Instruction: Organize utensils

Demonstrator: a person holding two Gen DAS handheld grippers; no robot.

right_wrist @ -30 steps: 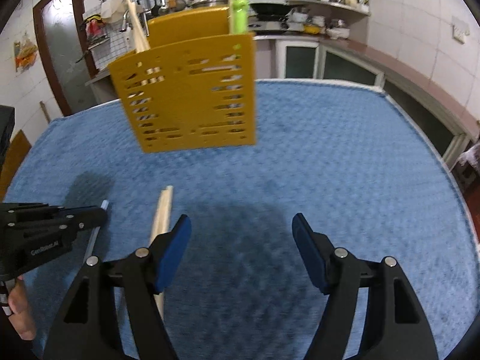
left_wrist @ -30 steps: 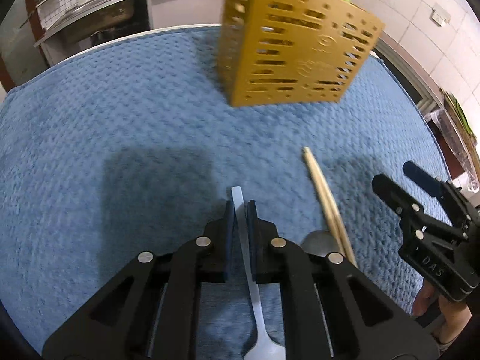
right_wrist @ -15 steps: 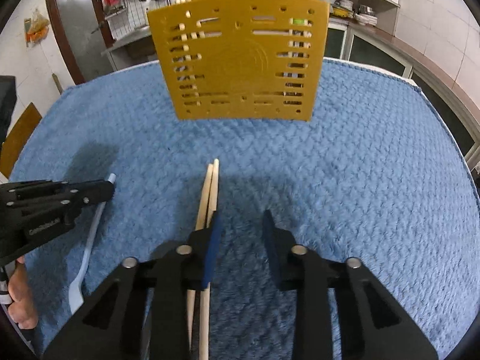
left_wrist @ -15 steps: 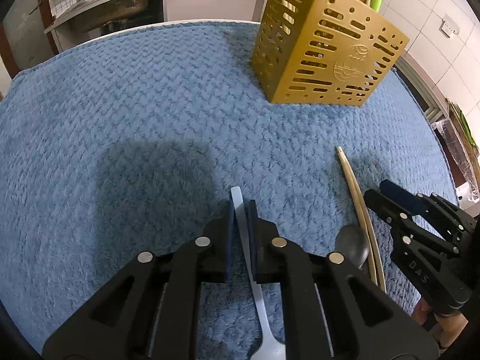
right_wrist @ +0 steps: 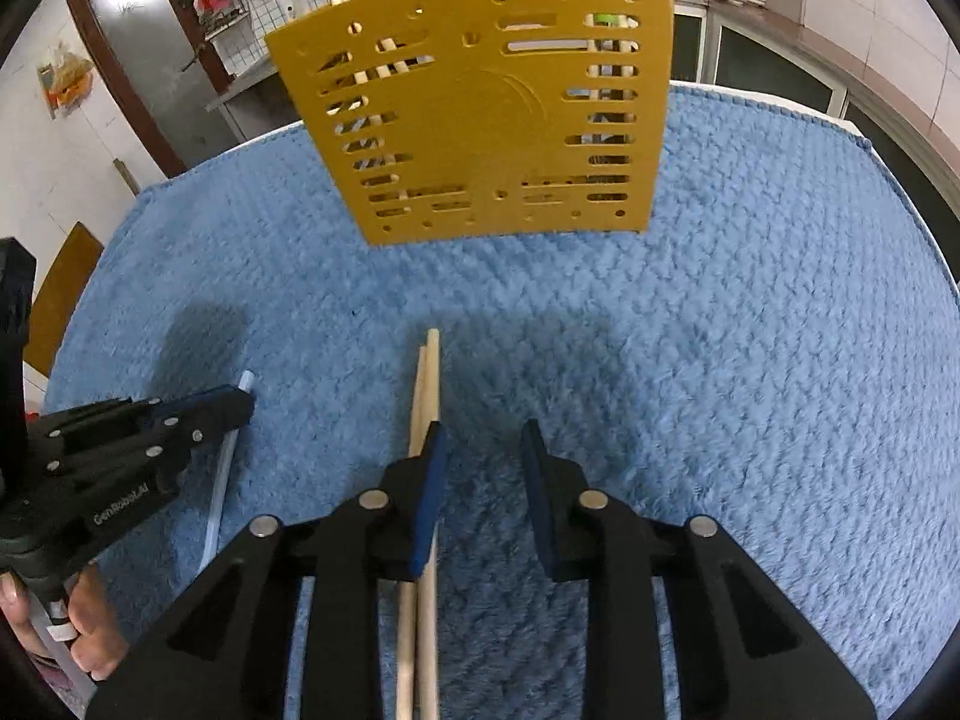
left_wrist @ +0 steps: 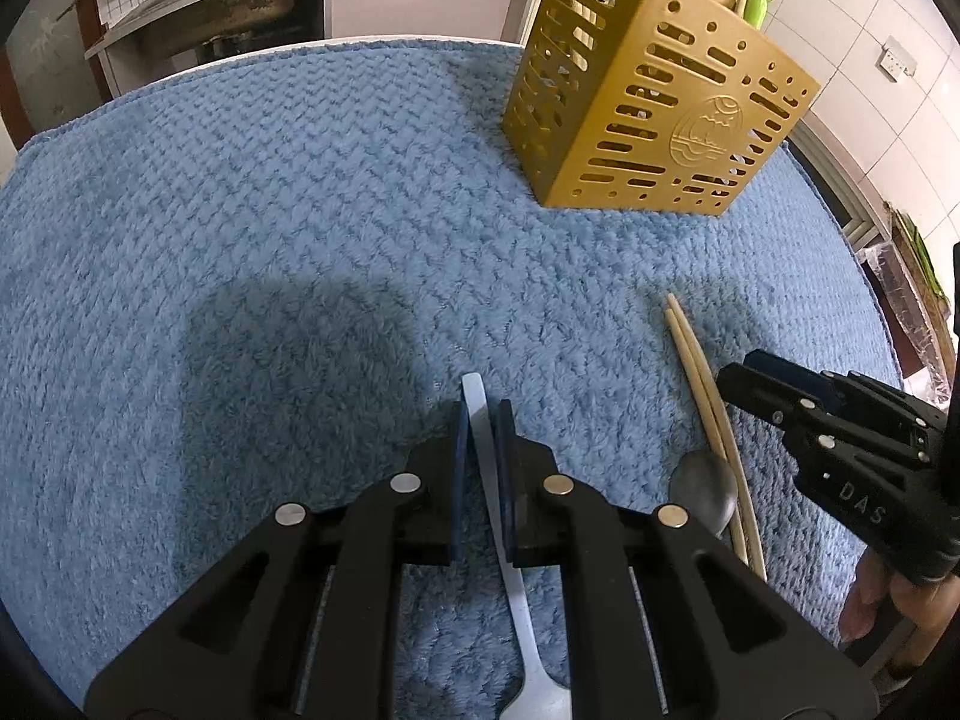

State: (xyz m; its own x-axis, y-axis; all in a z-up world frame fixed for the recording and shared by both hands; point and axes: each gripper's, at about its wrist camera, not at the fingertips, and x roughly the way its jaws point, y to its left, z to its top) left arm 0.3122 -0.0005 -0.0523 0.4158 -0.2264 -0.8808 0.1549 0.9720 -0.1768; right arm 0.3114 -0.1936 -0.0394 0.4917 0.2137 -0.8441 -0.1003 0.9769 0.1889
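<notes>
Nearest the left wrist camera, the left gripper point(left_wrist: 480, 414) pinches the handle of a metal fork point(left_wrist: 516, 600) between its blue pads; the handle tip pokes out just past the fingertips, and the fork's head trails back under the gripper over the blue fleece cloth point(left_wrist: 240, 240). Just to its right lie a grey spoon point(left_wrist: 702, 489) and a pair of wooden chopsticks point(right_wrist: 427, 384), touching each other. The right gripper point(right_wrist: 483, 450) is spread, its left pad point(right_wrist: 429, 492) against the chopsticks, which lie partly between the fingers and are not clamped. Farther back, a yellow perforated utensil holder point(right_wrist: 492, 114) stands upright on the cloth, already holding chopsticks and a green item point(left_wrist: 757, 0).
</notes>
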